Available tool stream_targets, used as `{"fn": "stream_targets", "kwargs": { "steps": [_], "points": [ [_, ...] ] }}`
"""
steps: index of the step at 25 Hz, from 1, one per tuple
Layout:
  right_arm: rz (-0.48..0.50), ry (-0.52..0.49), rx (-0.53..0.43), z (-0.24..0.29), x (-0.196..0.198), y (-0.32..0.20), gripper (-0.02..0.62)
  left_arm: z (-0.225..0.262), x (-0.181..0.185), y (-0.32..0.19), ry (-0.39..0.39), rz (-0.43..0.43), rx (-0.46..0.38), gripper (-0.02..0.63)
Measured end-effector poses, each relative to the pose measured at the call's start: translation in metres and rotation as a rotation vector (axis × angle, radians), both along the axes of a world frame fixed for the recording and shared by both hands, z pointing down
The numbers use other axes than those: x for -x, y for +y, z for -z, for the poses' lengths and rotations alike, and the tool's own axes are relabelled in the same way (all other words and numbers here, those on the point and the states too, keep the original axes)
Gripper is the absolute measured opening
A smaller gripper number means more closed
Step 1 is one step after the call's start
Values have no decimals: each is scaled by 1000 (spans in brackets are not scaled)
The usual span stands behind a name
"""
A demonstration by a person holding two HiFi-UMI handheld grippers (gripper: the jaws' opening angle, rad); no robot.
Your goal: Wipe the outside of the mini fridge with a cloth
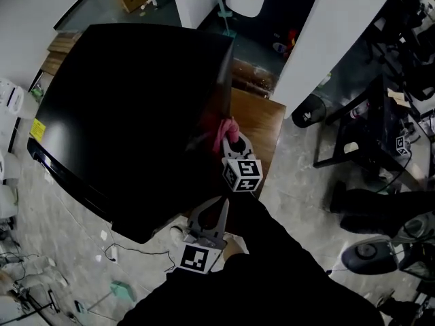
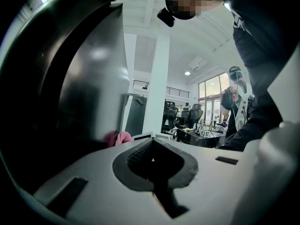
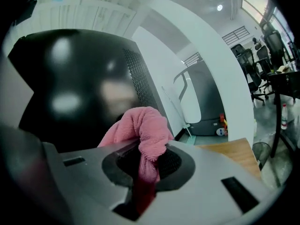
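The black mini fridge (image 1: 129,107) stands on a wooden platform, seen from above in the head view. My right gripper (image 1: 232,141) is shut on a pink cloth (image 1: 223,132) and presses it against the fridge's right side wall. The pink cloth (image 3: 140,135) bunches between the jaws in the right gripper view, with the glossy fridge side (image 3: 70,88) just behind. My left gripper (image 1: 214,212) hangs lower, by the fridge's near corner, shut and holding nothing. The left gripper (image 2: 151,144) has the fridge wall (image 2: 89,88) at its left and the pink cloth (image 2: 119,137) beyond.
A wooden platform (image 1: 262,124) juts out right of the fridge. A white pillar (image 1: 333,32) rises behind it. Office chairs and a dark desk frame (image 1: 370,134) crowd the right. Cables and white equipment (image 1: 10,107) lie on the floor at left. A person (image 2: 236,97) stands in the background.
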State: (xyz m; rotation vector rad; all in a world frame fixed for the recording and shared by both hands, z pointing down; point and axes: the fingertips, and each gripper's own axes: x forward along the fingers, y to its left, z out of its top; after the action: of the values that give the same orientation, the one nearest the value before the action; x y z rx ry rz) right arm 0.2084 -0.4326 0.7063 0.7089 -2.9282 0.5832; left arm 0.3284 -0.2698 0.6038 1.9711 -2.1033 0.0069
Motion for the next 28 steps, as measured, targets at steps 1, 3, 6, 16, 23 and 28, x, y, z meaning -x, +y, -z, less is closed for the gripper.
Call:
{"fn": "stream_targets", "kwargs": {
  "steps": [1,3,6,16,23,28],
  "points": [
    [-5,17,12,-12,1,0,58,-6,1,-1,1,-1,5,5],
    [-6,60,31,-35,1,-2,58,-15,0,-2,6,-3,18,5],
    [3,140,35,-65,1,-6,57,-21,-1,0,20,5,34,5],
    [75,457,42,-119,-3,-9,58,-14,-1,20,18,25,53,5],
    [28,336,-5,-48,-34,5,58,21,2,55,82,-38,14,5],
    [44,188,-29,47,-72,53,60,69,-2,90,98,-128,-35,5]
  ]
}}
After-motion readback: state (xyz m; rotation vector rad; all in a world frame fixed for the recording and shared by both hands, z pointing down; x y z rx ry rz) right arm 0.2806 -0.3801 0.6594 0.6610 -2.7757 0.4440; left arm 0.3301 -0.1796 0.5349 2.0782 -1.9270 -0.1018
